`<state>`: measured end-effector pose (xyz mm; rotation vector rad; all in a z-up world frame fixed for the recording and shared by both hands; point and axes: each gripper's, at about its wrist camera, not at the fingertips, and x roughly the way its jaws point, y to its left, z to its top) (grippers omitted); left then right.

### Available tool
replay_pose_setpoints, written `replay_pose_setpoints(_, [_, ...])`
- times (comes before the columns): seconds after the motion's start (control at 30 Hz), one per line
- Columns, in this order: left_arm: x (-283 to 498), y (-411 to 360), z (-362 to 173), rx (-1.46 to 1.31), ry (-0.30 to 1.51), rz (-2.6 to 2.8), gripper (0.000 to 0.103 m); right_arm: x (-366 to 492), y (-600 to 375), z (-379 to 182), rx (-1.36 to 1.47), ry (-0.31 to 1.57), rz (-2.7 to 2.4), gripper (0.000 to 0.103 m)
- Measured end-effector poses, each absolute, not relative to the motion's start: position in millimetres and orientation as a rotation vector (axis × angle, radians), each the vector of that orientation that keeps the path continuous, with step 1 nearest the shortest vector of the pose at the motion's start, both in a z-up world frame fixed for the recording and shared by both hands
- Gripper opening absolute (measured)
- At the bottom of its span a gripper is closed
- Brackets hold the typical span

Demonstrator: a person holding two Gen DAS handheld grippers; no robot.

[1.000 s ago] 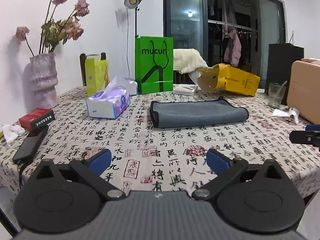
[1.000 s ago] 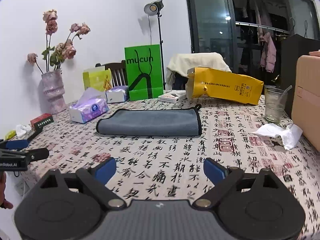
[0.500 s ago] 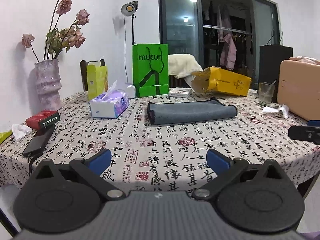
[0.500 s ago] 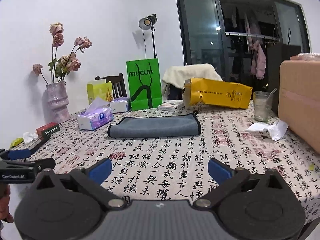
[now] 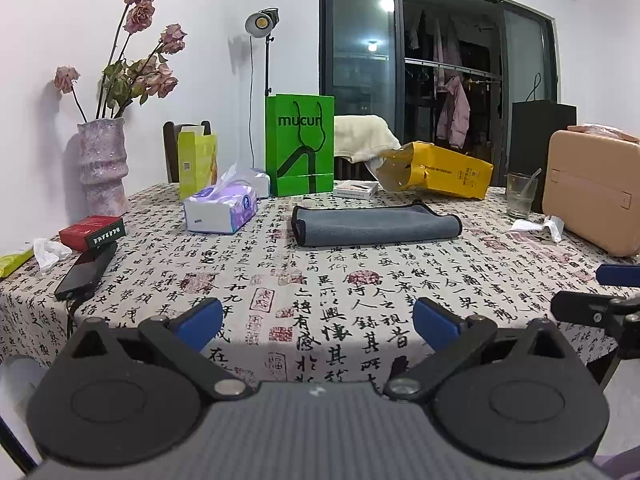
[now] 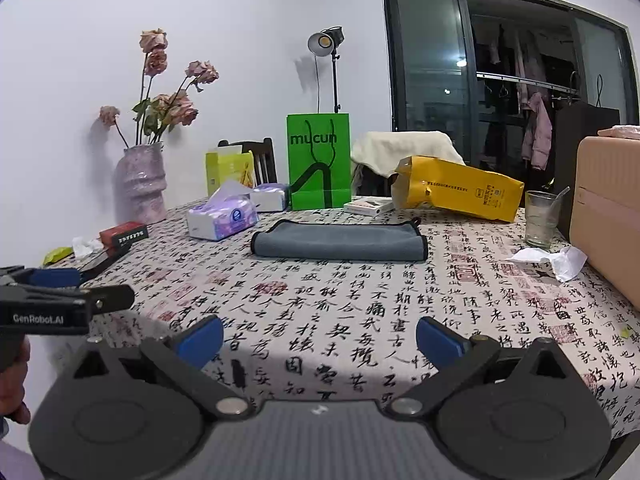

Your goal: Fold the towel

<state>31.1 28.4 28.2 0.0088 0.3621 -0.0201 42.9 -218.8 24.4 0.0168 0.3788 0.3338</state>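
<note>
Bare tablecloth (image 5: 320, 292) before towel (image 5: 376, 229); tissue pack (image 5: 221, 211) left.

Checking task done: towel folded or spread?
Folded: the towel lies as a narrow doubled strip with a rounded fold edge, both grippers open and clear of it.

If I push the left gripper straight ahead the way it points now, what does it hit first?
Likely the grey towel. The left gripper, jaws open, sits near the table edge with only bare tablecloth before it. Height is unclear; it may skim the cloth first.
</note>
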Motion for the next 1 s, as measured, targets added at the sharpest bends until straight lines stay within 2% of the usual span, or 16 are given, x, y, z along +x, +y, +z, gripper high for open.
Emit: replay_pose_setpoints(1.0, [-16,29,10,0.036,0.39,-0.015,0.103,-14,-224,16,0.05,0.368,0.37,0.103])
